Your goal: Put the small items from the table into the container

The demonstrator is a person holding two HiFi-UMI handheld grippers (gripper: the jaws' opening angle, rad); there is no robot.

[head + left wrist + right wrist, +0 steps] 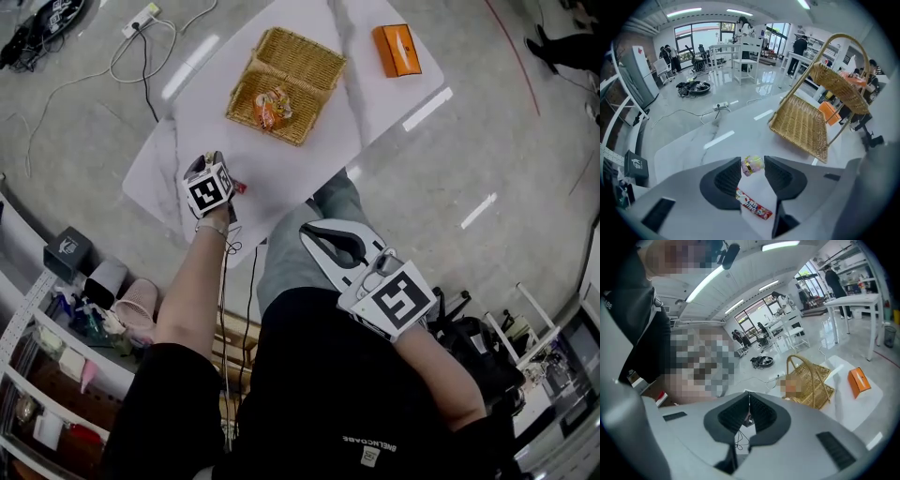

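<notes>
In the left gripper view my left gripper is shut on a small pale candy with a gold band, lifted above the white marble table. Below it a red candy bar wrapper lies on the table. The wicker basket with a handle stands further back and holds an orange snack packet. In the head view the left gripper hovers over the table's near edge. My right gripper is shut with nothing in it, held off the table near the person's body.
An orange box lies at the table's far right corner. A power strip and cables run across the floor on the far left. Shelves with small goods stand at the lower left.
</notes>
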